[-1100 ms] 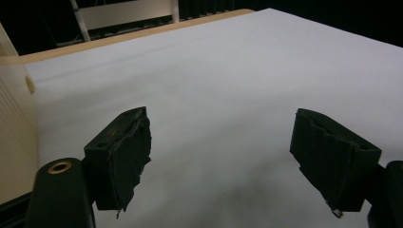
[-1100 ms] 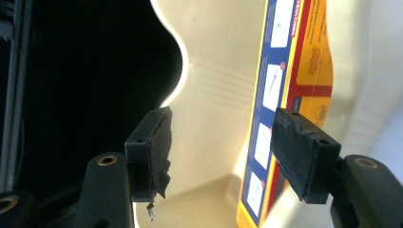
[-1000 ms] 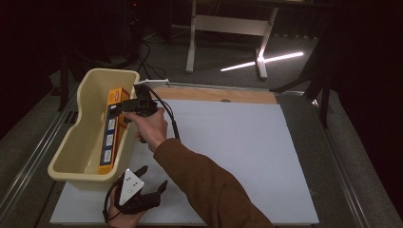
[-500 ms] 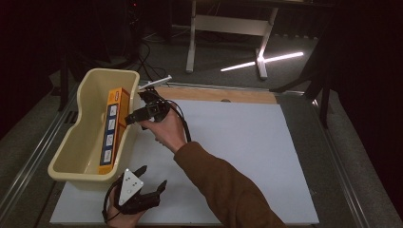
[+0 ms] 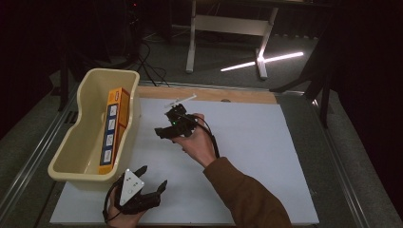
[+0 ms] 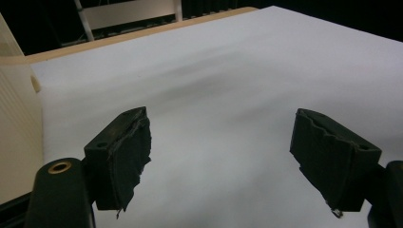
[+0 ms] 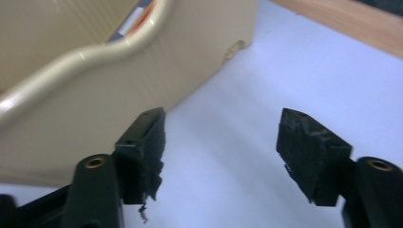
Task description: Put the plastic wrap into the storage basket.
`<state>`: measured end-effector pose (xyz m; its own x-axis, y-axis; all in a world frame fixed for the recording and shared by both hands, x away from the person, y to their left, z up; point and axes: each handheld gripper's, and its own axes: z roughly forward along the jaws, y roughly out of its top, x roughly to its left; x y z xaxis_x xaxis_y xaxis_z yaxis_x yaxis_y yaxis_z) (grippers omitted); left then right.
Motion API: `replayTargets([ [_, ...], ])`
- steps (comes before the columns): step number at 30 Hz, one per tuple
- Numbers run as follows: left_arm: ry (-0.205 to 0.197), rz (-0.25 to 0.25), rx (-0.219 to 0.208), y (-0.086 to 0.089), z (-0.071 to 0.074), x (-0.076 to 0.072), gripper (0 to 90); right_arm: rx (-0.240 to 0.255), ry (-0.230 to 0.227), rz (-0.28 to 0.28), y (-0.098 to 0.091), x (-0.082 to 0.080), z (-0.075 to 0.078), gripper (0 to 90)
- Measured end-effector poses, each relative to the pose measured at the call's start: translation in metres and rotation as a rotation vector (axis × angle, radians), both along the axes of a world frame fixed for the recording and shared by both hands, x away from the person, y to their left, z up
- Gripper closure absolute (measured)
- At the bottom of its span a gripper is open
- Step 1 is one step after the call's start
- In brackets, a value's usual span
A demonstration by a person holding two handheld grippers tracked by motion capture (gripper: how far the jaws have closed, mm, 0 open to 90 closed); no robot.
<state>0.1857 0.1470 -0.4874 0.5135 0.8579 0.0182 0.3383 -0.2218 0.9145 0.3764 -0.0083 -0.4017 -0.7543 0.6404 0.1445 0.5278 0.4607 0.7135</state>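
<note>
Your left tool (image 5: 151, 186) sits close to you at the near edge of the table (image 5: 266, 156), low on the white sheet (image 5: 256, 142). Its jaws are spread wide with nothing between them, as the left gripper view shows too (image 6: 223, 156). A grey plate (image 5: 130, 186) sits on top of it. Just past it stands the tub (image 5: 78, 142), pale yellow, on the left side of the sheet. Inside the tub an orange box (image 5: 114, 130) stands on its long edge and leans on the right wall. Farther out, your right tool (image 5: 164, 132) is in your right hand (image 5: 197, 142), near the middle of the sheet, just beside the tub and pointing at it. Its jaws are wide apart too and hold nothing; in the right gripper view (image 7: 221, 147) the tub's wall (image 7: 95, 104) is close in front of them. Your brown sleeve (image 5: 242, 194) comes in from the bottom. Past the sheet, a strip of bare wood (image 5: 214, 95) runs along the far edge of the table.
</note>
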Motion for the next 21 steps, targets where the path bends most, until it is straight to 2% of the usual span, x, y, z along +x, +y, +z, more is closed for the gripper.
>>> replayTargets([
  [5, 0.000, 0.001, 0.004, 0.000, 0.000, 0.000, 21.1, -0.028, -0.051, 0.005, -0.028, -0.012, -0.009, 26.7],
  [9, 0.003, 0.004, -0.005, 0.001, 0.000, 0.000, 21.1, -0.073, -0.112, 0.025, -0.049, -0.025, -0.017, 23.9],
  [14, 0.002, 0.007, -0.006, 0.002, 0.000, 0.001, 21.1, -0.065, -0.167, 0.032, -0.078, -0.040, -0.026, 22.1],
  [16, 0.002, 0.011, -0.006, 0.002, 0.000, 0.001, 21.1, -0.062, -0.206, 0.004, -0.091, -0.043, -0.028, 22.1],
  [18, 0.002, 0.012, -0.008, 0.002, 0.000, 0.001, 21.0, -0.022, -0.185, -0.015, -0.104, -0.045, -0.031, 22.0],
  [21, 0.001, 0.016, -0.010, 0.003, 0.000, 0.001, 21.0, -0.009, -0.168, -0.026, -0.123, -0.049, -0.039, 20.3],
])
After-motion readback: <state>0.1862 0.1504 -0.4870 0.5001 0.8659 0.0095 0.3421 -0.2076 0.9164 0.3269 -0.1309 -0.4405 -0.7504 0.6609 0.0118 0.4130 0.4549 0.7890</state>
